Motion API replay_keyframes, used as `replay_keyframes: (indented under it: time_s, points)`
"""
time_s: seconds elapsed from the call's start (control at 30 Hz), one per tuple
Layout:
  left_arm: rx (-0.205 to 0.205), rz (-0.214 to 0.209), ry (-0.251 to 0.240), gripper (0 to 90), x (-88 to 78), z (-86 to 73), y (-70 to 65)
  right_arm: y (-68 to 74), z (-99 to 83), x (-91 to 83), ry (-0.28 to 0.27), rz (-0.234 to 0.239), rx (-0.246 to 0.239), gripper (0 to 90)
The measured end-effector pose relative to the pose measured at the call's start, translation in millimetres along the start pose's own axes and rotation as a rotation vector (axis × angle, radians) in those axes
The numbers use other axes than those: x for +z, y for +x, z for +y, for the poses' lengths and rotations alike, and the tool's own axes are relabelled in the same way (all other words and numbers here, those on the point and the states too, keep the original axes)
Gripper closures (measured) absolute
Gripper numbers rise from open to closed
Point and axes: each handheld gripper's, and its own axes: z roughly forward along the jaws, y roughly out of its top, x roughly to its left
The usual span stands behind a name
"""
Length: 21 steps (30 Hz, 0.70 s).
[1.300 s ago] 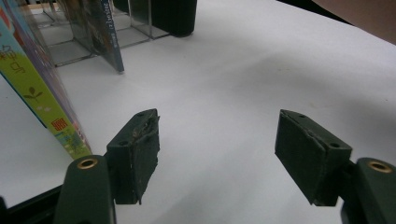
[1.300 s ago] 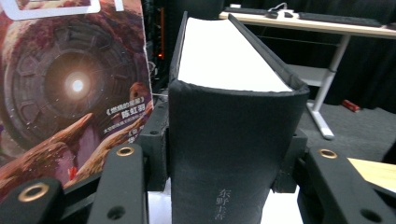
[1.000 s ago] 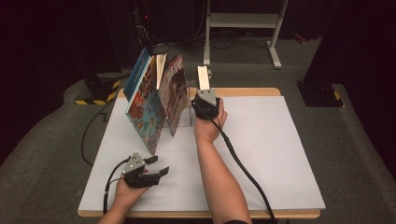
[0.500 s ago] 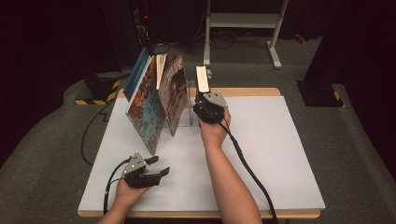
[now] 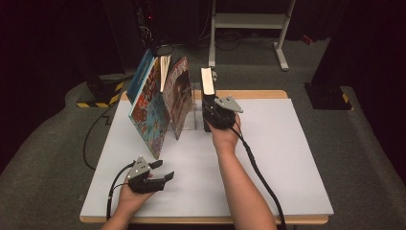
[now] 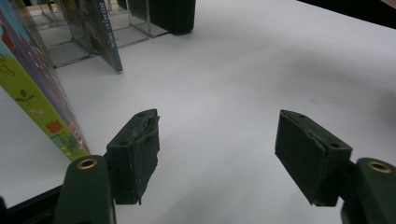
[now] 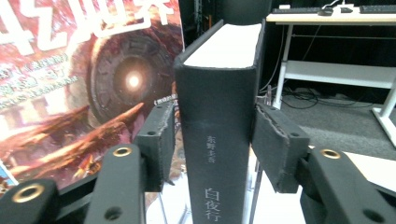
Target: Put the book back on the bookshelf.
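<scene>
Here the right gripper [image 7: 212, 140] has just been closing its jaws and clamps the black book [image 7: 219, 116] upright beside the red-covered book [image 5: 178, 96]; the left gripper [image 5: 160, 171] rests released on open white table [image 5: 287, 158].

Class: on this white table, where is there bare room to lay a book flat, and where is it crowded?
Free: the white table right of the right gripper and forearm, and the strip between the left gripper and the leaning books. Crowded: the back left, around the clear stand and black book.
</scene>
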Motion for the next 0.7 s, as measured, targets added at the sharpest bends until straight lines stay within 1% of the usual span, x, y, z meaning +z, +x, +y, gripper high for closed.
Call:
replay_keyframes:
  time_s: [0.2, 0.57, 0.7]
  points:
    - [-0.003, 0.003, -0.002, 30.7, 0.2, 0.1, 0.5, 0.7, -0.5, 1.4, 0.001, -0.010, -0.007, 51.7]
    - [0.003, 0.005, 0.003, 30.7, -0.3, 0.4, 1.2, 9.6, -0.4, 7.9, 0.000, -0.098, 0.007, 52.5]
    - [0.005, 0.006, 0.004, 30.8, -0.6, 0.5, 1.6, 9.7, 0.3, 9.7, -0.001, -0.123, 0.008, 52.8]
